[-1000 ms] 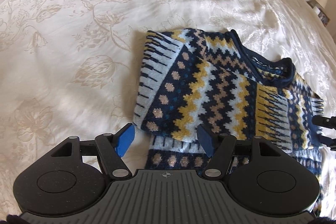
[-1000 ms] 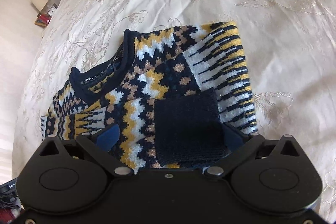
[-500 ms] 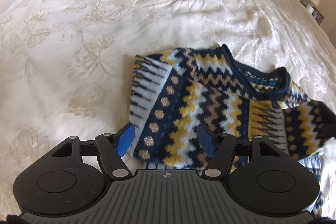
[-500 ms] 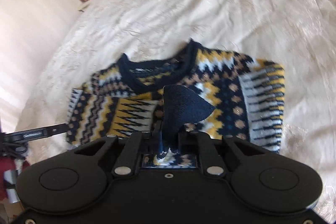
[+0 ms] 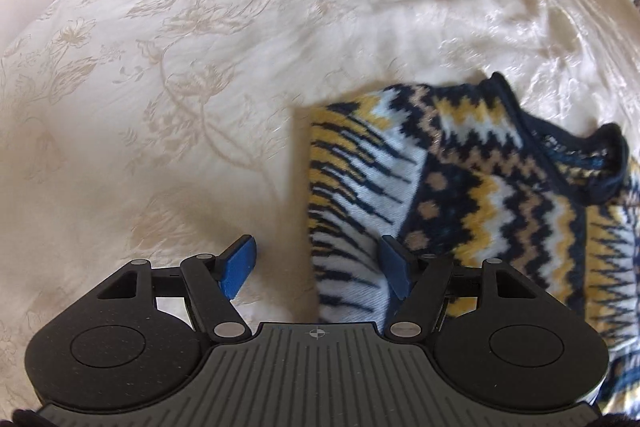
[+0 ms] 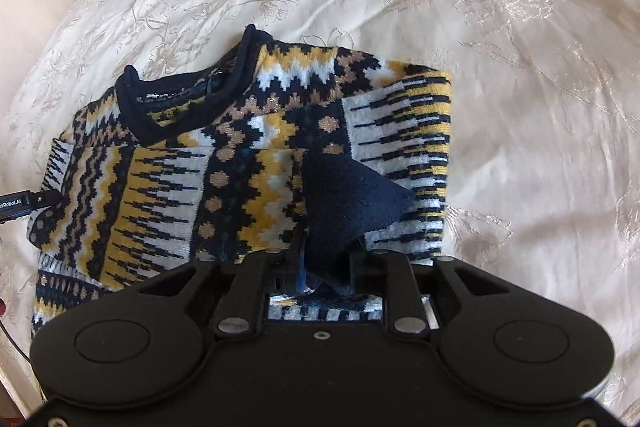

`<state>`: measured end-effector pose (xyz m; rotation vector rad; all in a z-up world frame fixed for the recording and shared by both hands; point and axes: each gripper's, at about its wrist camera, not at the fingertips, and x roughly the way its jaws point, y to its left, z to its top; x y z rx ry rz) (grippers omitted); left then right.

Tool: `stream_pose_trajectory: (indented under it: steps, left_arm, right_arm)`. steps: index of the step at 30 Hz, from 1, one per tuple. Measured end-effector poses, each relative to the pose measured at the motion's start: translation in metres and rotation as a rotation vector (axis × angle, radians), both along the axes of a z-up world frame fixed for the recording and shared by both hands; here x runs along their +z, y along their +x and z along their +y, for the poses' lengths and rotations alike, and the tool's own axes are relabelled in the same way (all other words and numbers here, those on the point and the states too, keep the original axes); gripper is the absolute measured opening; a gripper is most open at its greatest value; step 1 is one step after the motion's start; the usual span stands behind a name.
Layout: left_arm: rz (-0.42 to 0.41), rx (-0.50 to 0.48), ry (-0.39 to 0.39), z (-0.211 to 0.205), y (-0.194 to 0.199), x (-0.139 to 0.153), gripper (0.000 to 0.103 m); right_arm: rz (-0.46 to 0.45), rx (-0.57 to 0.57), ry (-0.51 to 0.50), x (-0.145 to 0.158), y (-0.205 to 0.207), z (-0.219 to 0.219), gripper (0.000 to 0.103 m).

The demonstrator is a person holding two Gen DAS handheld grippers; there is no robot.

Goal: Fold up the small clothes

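Since a second ago the right gripper (image 6: 326, 267) has pinched the navy cuff (image 6: 352, 203), though its jaws are easing apart now. The sweater (image 5: 480, 195) lies on the bedspread (image 5: 200, 67). Left gripper (image 5: 316, 269) is open, straddling its edge. Mid sleeve-fold I'd say; next, lay the cuff flat.

My right tongs (image 6: 324, 267) are opening around the navy cuff (image 6: 352, 203) of the patterned sweater (image 6: 248, 147) on the bed (image 6: 520, 67).
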<state>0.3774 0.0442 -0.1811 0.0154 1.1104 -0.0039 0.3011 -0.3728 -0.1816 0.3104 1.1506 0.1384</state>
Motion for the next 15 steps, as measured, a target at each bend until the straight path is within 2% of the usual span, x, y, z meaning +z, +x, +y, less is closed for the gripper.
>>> stream_pose_trajectory:
  steps: [6, 10, 15]
  left_arm:
    - [-0.003, 0.019, -0.019, 0.019, -0.012, -0.003, 0.080]
    - [-0.010, 0.039, -0.023, 0.025, -0.018, 0.002, 0.081]
    - [-0.020, 0.083, -0.031, 0.044, -0.029, 0.012, 0.081]
  right_arm:
    - [0.012, -0.025, 0.009, -0.010, -0.004, -0.009, 0.039]
    - [0.015, -0.032, -0.009, -0.007, -0.003, -0.008, 0.041]
    - [0.022, -0.102, -0.010, -0.002, -0.008, -0.017, 0.052]
